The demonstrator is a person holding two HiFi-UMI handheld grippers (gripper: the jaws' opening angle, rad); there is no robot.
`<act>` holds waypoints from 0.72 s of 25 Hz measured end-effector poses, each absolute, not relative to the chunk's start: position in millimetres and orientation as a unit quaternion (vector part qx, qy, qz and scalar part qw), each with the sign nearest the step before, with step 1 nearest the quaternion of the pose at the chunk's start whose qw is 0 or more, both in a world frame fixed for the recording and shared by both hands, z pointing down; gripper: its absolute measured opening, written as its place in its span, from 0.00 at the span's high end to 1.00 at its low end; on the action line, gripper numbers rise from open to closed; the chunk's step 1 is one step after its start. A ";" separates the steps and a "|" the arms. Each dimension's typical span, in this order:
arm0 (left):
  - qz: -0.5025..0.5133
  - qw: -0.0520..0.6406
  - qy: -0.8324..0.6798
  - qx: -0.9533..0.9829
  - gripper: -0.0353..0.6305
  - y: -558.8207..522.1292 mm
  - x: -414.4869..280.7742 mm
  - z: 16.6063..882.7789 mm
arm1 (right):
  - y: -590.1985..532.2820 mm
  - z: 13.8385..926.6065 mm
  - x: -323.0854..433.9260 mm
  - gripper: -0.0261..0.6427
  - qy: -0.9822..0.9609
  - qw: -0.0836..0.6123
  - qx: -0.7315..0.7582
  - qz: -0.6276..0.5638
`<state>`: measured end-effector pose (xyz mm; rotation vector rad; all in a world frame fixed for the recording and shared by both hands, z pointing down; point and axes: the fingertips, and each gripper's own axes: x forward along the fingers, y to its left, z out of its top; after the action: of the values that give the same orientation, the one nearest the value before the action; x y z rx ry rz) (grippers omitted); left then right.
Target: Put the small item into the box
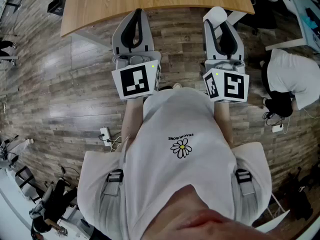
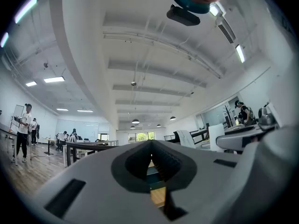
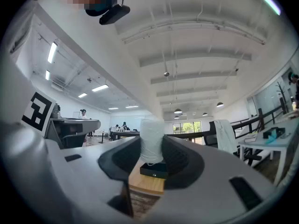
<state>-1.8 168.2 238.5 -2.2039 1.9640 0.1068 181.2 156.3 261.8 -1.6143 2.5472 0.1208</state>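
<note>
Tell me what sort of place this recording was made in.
Probably a large open-plan office or lab. There are desks with people standing about, and hanging ceiling lamps run down a long room. A wooden table stands on a wood-plank floor.

The right gripper point(image 3: 152, 146) clamps a small white item point(image 3: 151, 133) upright between its 2 jaws; beyond and below it a black box point(image 3: 154, 170) sits on a wooden table point(image 3: 145, 185)
</note>
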 end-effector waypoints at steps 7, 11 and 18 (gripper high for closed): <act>0.036 0.096 0.659 -0.745 0.92 158.0 -2.1 237.2 | 152.2 261.0 179.8 0.73 0.843 0.064 -0.532 0.043; 0.035 0.099 0.654 -0.749 0.92 154.1 3.7 237.5 | 151.9 262.7 181.3 0.73 0.846 0.071 -0.526 0.037; 0.031 0.100 0.653 -0.750 0.92 152.3 12.3 234.2 | 150.8 260.2 186.7 0.73 0.849 0.080 -0.520 0.039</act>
<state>12.3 152.3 234.2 -2.2169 1.9308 0.0929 186.7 150.8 260.2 -1.5558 2.5404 0.1157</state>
